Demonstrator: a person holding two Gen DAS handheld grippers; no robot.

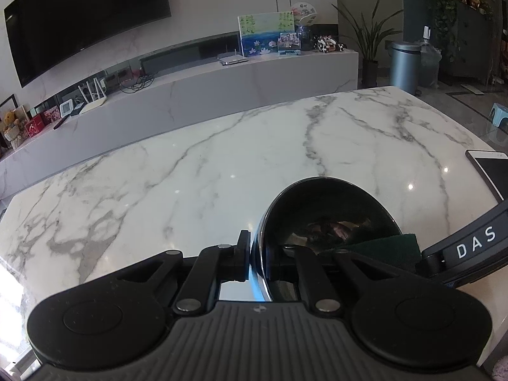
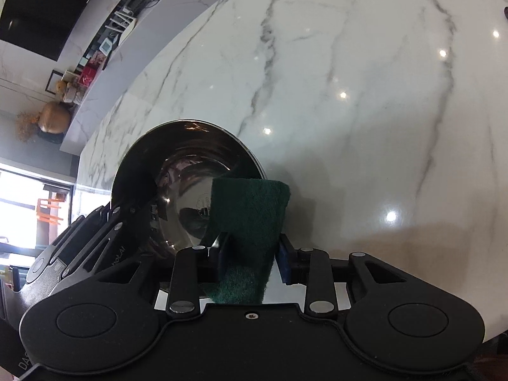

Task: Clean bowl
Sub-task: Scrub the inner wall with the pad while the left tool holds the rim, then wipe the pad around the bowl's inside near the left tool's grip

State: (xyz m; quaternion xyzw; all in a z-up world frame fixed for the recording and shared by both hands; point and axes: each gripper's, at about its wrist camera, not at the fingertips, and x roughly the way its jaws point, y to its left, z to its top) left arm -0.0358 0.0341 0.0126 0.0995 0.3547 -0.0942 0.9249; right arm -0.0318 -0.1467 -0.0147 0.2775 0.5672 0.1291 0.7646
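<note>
A shiny steel bowl (image 1: 327,222) is held tilted on its edge above the white marble table (image 1: 222,158). My left gripper (image 1: 263,260) is shut on the bowl's rim, one finger outside and one inside. In the right wrist view the bowl (image 2: 184,165) faces me with its mirrored inside. My right gripper (image 2: 250,254) is shut on a dark green scouring pad (image 2: 250,216), whose free end lies against the bowl's inner wall at its right side. The pad (image 1: 381,247) and the right gripper's body (image 1: 470,244) show at the bowl's right in the left wrist view.
A phone or tablet (image 1: 489,171) lies at the table's right edge. Behind the table runs a long marble TV bench (image 1: 190,95) with routers, pictures and boxes. A bin (image 1: 404,65) and a plant (image 1: 370,41) stand at the far right.
</note>
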